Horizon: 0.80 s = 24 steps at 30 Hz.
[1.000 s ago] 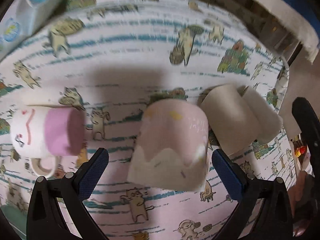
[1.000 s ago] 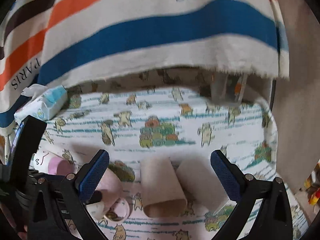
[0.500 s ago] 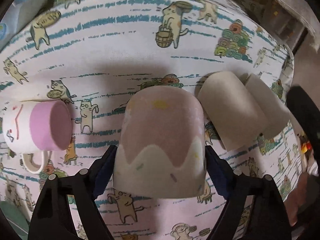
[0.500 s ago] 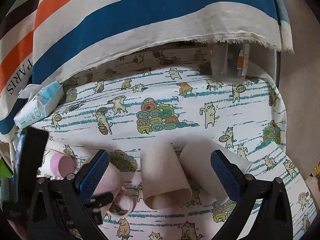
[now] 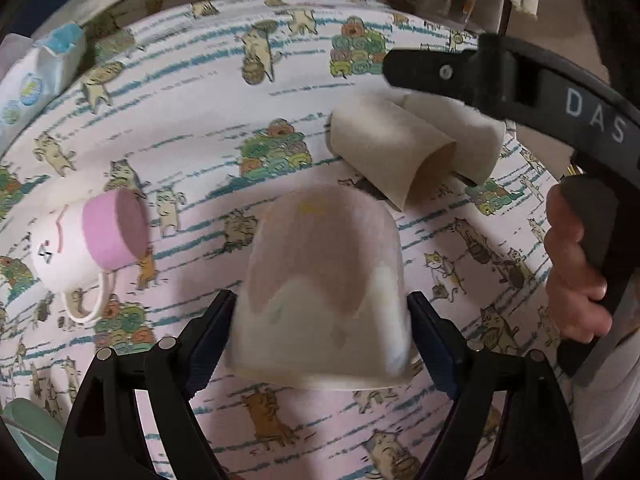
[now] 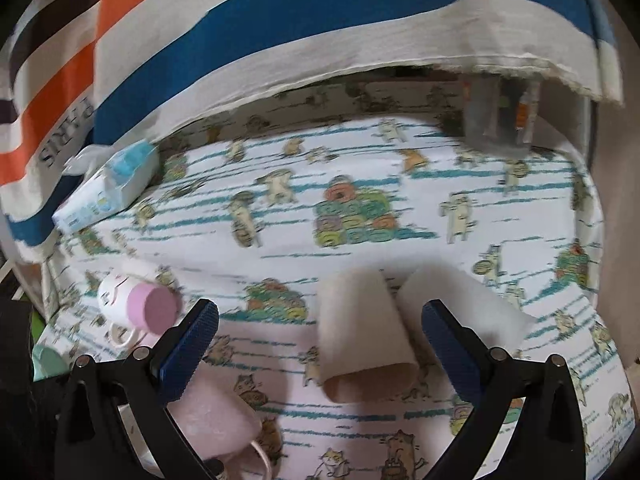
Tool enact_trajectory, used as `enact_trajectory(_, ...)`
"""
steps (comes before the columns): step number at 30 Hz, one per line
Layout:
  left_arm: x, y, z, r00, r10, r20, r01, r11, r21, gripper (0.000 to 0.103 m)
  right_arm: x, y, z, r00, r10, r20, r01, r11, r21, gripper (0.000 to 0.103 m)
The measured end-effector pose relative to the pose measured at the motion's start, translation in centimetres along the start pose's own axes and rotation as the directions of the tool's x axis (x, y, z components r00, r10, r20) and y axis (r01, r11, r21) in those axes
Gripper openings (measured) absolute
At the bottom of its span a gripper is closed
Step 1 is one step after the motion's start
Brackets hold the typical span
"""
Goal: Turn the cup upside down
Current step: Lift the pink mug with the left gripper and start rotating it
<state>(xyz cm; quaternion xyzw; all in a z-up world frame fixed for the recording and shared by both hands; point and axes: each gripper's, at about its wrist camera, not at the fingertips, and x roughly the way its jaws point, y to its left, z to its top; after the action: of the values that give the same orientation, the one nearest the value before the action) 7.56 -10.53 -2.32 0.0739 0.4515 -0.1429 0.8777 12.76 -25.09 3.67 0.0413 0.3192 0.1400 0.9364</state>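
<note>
While my left gripper (image 5: 322, 316) pinches the cup (image 5: 324, 288) by its sides, the cup hangs over the tablecloth (image 5: 192, 112), closed base away from the camera and wider rim toward it; I cannot tell whether it touches the cloth. My right gripper (image 6: 320, 336) is spread wide and holds nothing, hovering beyond the cup over two paper tubes (image 6: 364, 328) that lie on their sides. A pink mug (image 5: 88, 244) lies tipped over to the cup's left. The cup looks smooth and tapered, so I judge that the main risk is a slip: the pads (image 5: 212, 332) sit close to the rim, and a fast wrist turn could let it twist out. The tubes lie just behind the cup and the mug is near, so a wide swing could knock either. Setting the rim down unevenly on soft cloth could also tip it.
</note>
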Motion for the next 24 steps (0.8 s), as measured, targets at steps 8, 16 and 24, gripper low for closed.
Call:
enact_trajectory(8,-1.9,2.4,-1.9,0.999,-0.028,0.04,0.029,0.999,-0.025,0.096,1.0,3.2,-1.2,0.994,0.101,-0.034,-0.104,0.986,-0.131,0.102)
enact_trajectory(16,-2.4,3.3,-3.2,0.998,-0.044,0.033,0.046,0.998,-0.041,0.096,4.1,5.7,-1.1,0.985,0.098,-0.14,-0.124,0.973,-0.194,0.102)
enact_trajectory(24,-2.8,5.1,-4.0,0.999,-0.012,0.035,0.014,0.998,-0.057,0.096,5.1,5.6,-1.5,0.98,0.059,-0.188,-0.104,0.965,-0.241,0.102)
